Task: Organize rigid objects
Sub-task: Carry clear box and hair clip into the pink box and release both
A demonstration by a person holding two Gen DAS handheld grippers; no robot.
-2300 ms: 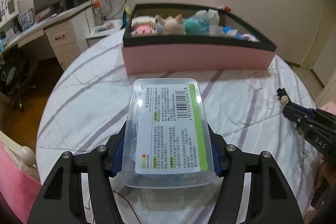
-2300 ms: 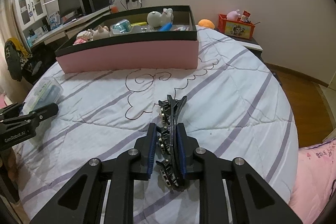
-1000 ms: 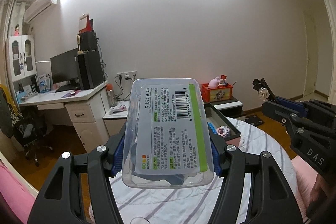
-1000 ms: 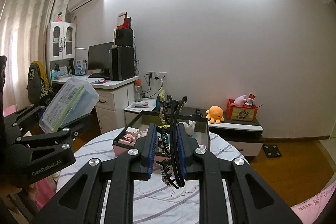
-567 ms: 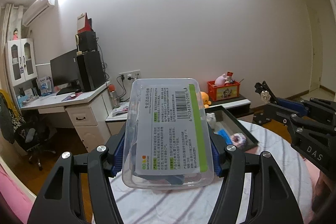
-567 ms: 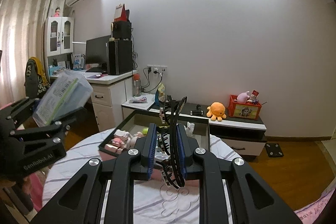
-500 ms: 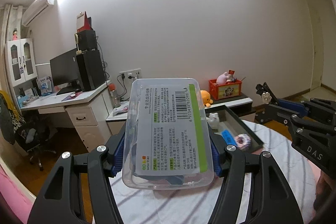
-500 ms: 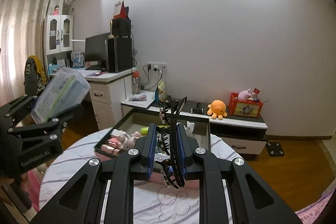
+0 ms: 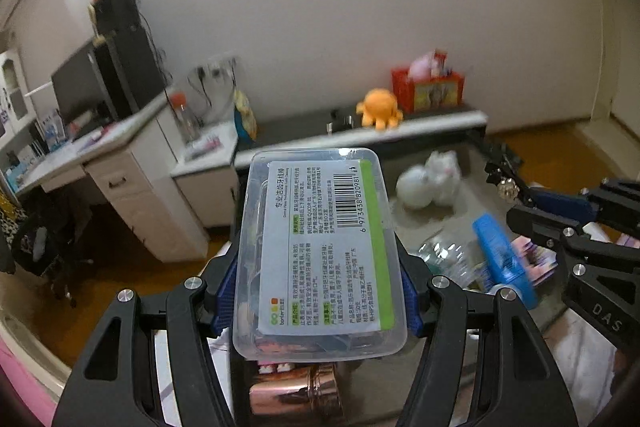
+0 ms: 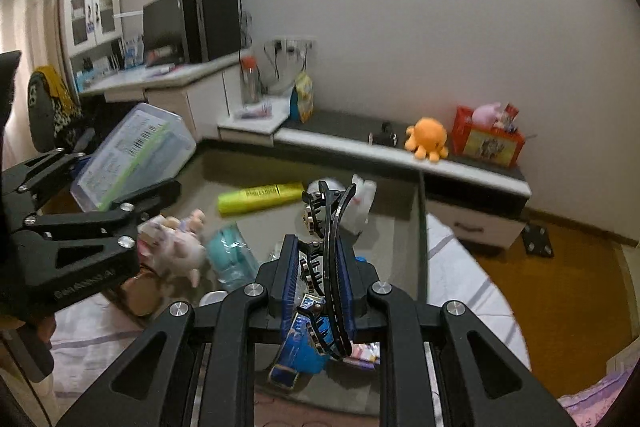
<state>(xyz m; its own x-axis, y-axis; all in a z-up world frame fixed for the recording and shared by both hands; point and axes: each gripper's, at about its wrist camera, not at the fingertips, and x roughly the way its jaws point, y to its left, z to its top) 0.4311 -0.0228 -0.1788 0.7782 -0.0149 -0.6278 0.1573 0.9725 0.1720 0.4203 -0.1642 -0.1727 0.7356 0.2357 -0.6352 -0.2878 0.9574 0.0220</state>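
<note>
A home bedroom: quilted bed [image 10: 460,267], computer desk [image 10: 168,75], plush octopus [image 10: 428,139].
</note>
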